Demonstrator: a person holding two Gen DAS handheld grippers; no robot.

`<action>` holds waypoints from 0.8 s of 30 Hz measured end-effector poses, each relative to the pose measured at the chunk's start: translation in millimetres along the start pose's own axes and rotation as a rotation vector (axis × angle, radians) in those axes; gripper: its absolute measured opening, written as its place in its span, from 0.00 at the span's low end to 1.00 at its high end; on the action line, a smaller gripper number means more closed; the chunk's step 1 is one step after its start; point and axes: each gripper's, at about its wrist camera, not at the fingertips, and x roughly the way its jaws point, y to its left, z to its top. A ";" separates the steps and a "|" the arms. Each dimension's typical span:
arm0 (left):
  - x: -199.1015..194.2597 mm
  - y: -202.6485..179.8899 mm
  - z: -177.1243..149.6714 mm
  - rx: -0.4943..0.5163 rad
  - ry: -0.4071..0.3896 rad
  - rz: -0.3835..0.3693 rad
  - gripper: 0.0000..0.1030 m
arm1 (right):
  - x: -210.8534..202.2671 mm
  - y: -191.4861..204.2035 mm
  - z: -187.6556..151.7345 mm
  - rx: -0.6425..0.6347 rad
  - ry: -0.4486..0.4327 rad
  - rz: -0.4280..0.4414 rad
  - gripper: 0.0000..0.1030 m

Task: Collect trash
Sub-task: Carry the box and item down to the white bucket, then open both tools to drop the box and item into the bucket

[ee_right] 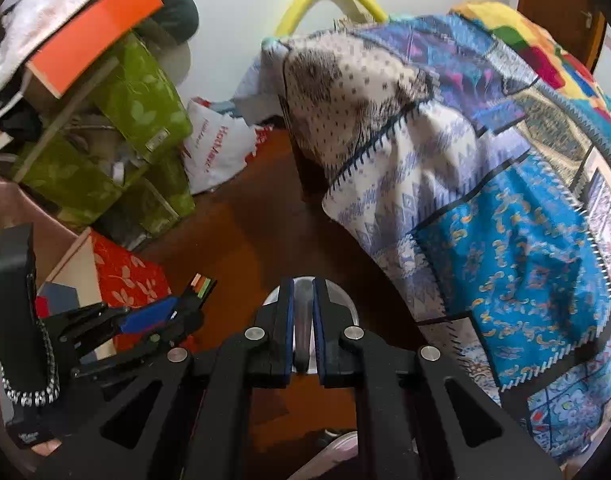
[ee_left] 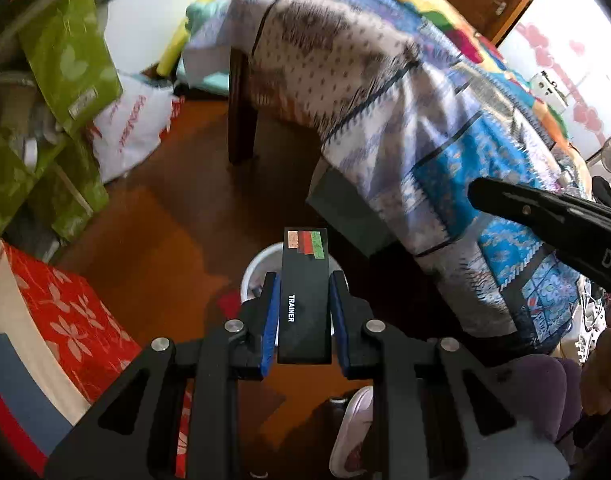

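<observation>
1. The patchwork blanket (ee_left: 445, 128) drapes the bed from 12 to 3 o'clock in the left wrist view, with wooden floor (ee_left: 177, 216) open toward 9.
2. The white bin (ee_left: 261, 276) stands on the floor straight ahead at 12 o'clock of the left gripper (ee_left: 304, 312), partly hidden behind what that gripper carries.
3. The black box (ee_left: 305, 296), lettered TRAINER, is clamped between the left gripper's blue pads (ee_left: 271, 320); its long axis runs 6 to 12, its far end over the bin's mouth.
4. The right gripper (ee_right: 303, 320) sits at 3 o'clock of the left, its jaws narrow around what looks like a thin metallic piece; whether they pinch it I cannot tell.
5. By my judgement the left arm is placed to make the drop, as its load points straight at the bin.
</observation>
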 end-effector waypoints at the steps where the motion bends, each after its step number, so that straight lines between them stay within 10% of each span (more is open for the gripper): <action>1: 6.1 0.9 -0.5 -0.007 0.014 -0.001 0.23 | 4.6 -1.1 0.2 0.000 0.005 0.000 0.08; 13: 42.4 -0.4 15.4 -0.033 0.079 -0.003 0.23 | 55.5 -17.3 6.8 0.046 0.169 0.104 0.09; 24: 57.9 -16.6 23.7 -0.010 0.136 -0.003 0.28 | 32.9 -25.3 -4.3 0.022 0.135 0.076 0.24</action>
